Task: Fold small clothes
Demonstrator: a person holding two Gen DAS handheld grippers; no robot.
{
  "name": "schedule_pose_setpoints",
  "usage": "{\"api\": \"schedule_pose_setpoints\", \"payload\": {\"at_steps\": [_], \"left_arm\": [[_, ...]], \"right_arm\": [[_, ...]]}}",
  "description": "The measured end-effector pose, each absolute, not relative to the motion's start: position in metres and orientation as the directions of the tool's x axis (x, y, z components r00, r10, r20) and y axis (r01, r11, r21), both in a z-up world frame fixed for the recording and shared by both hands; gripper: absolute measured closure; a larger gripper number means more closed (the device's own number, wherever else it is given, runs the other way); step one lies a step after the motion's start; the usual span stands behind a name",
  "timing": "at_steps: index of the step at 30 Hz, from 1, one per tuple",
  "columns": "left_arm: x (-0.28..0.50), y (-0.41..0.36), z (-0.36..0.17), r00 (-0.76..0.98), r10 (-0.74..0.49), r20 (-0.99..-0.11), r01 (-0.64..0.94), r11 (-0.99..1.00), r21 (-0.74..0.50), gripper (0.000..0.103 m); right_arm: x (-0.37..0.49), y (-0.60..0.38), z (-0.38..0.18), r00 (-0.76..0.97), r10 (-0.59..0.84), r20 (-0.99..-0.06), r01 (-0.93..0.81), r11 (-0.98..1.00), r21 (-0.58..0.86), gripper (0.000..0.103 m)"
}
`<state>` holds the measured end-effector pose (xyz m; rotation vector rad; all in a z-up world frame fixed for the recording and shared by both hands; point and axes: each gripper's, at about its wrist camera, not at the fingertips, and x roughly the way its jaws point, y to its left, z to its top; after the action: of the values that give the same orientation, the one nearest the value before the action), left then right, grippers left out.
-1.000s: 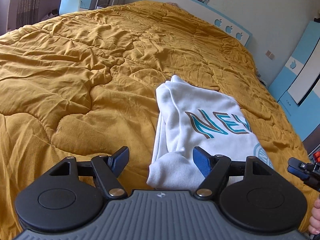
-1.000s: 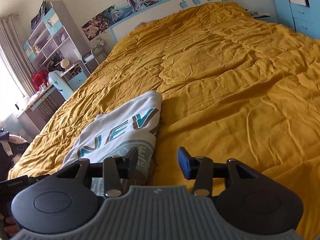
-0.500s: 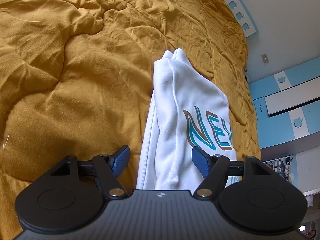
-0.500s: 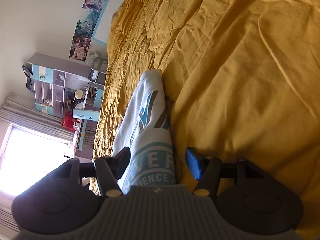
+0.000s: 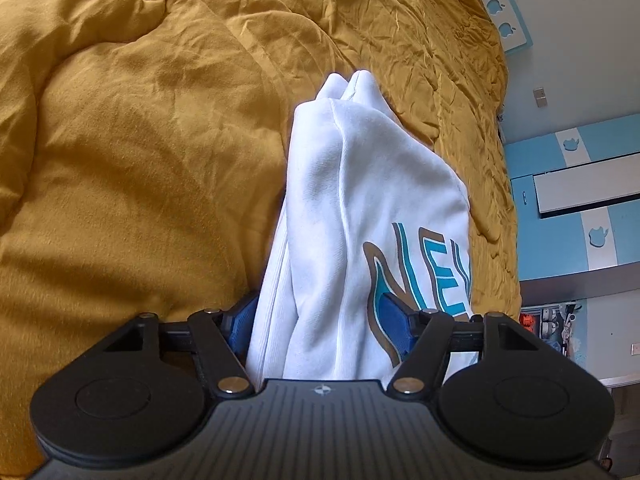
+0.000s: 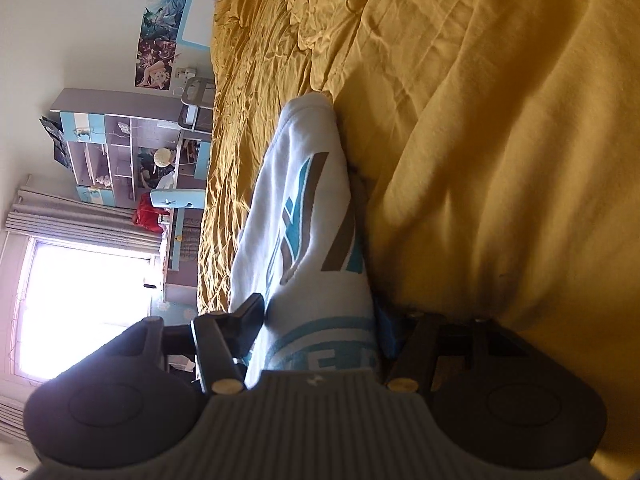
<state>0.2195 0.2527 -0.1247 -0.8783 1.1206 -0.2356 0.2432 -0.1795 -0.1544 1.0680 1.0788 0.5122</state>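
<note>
Now my left gripper (image 5: 320, 322) has the folded white shirt (image 5: 372, 216) between its jaws, and those jaws are closing. One blue pad sits at the shirt's outer left edge, the other lies against the printed front on the right; the cloth fills the gap between them, though I cannot tell whether the pads already press it. My right gripper (image 6: 320, 320) straddles the shirt (image 6: 304, 216) as well, jaws also closing, with the dark finger at the left of the fabric and the blue pad tucked at its right edge.

Ahead of both sets of jaws the shirt runs away lengthwise as a narrow folded bundle on the bed's mustard quilt (image 5: 140, 160). From the left view it is thick, soft and layered, with the stacked edges showing along the side near my left jaw and two rounded ends at the far tip. Teal and brown outlined letters cross the upper face near my right jaw. From the right view a teal ring of lettering lies directly between the jaws.
</note>
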Motion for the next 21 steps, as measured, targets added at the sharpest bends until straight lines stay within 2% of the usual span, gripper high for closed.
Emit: {"api": "schedule_pose_setpoints", "payload": {"at_steps": [8, 10, 12, 15, 18, 21], "left_arm": [[0.231, 0.242, -0.13, 0.434, -0.592, -0.678, -0.236, 0.652, -0.721, 0.039], [0.23, 0.234, -0.125, 0.436, -0.56, -0.704, -0.215, 0.695, -0.686, 0.05], [0.228, 0.227, -0.119, 0.442, -0.529, -0.724, -0.204, 0.727, -0.656, 0.057], [0.224, 0.218, -0.109, 0.462, -0.484, -0.743, -0.192, 0.764, -0.617, 0.072], [0.216, 0.201, -0.089, 0.501, -0.392, -0.772, -0.144, 0.842, -0.521, 0.079], [0.207, 0.176, -0.067, 0.539, -0.272, -0.797, -0.085, 0.924, -0.373, 0.081]], "right_arm": [[0.259, -0.153, -0.156, 0.361, 0.806, -0.468, 0.094, 0.468, 0.879, 0.052], [0.264, -0.143, -0.152, 0.347, 0.796, -0.497, 0.071, 0.506, 0.86, 0.053], [0.263, -0.135, -0.145, 0.348, 0.763, -0.544, 0.04, 0.568, 0.822, 0.065], [0.256, -0.117, -0.123, 0.39, 0.685, -0.615, -0.071, 0.688, 0.722, 0.078], [0.247, -0.101, -0.101, 0.453, 0.621, -0.639, -0.158, 0.762, 0.628, 0.085], [0.239, -0.085, -0.08, 0.505, 0.574, -0.645, -0.264, 0.814, 0.518, 0.086]]}}
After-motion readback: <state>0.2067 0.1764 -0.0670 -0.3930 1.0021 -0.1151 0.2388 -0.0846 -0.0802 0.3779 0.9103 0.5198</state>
